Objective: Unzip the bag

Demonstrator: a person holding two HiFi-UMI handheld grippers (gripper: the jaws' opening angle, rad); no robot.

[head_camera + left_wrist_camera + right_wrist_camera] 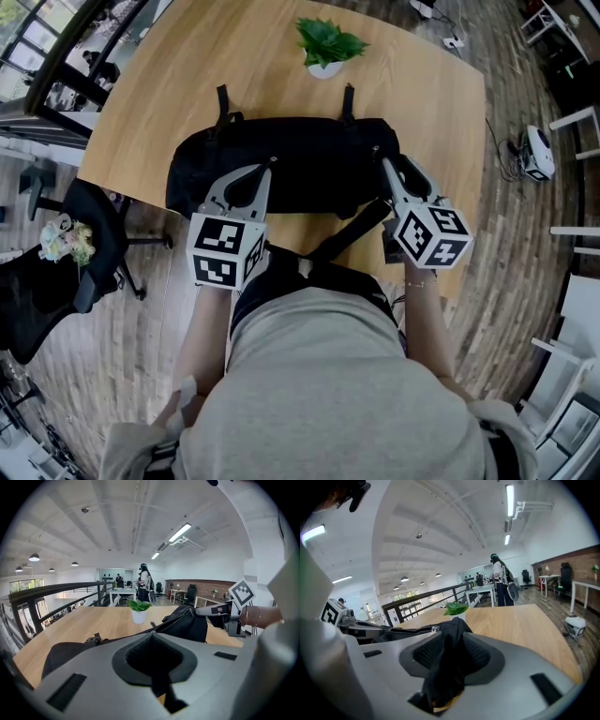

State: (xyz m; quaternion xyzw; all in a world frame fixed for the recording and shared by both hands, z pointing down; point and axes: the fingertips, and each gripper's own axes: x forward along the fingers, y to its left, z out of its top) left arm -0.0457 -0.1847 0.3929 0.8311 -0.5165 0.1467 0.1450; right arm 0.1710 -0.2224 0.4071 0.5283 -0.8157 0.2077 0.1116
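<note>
Markings: each of the tongs carries a cube [225, 251] with black-and-white square markers, with no letters to read on them.
Bag: a black soft bag [300, 173] of dull fabric, long and low, lying lengthwise along the near edge of the desk [187, 84].
Bag handles: two short black loops [223, 98] stick out from its far side toward the middle of the desk.
Bag strap: a broad black strap [352, 232] runs from the bag's right part over the near edge of the desk, toward the person.
Bag top: in the left gripper view a taut ridge of fabric rises from the left tips to the bag's right end, which is lifted off the desk.
Bag contents: nothing inside it can be seen.
Left tongs: the left tongs [151, 633] are clenched tight, tips pinched on the bag's top line left of its middle. Whether they hold the zipper pull cannot be made out.
Right tongs: the right tongs [452, 630] grip a bunched fold of the bag's black fabric at its right end, and the fold fills the gap between the pads.
Pot: a small white pot [325, 67] with a green leafy plant stands near the far edge of the desk, well apart from the bag.
Beside the desk: a black office chair [56, 281] stands on the floor off the left edge.
</note>
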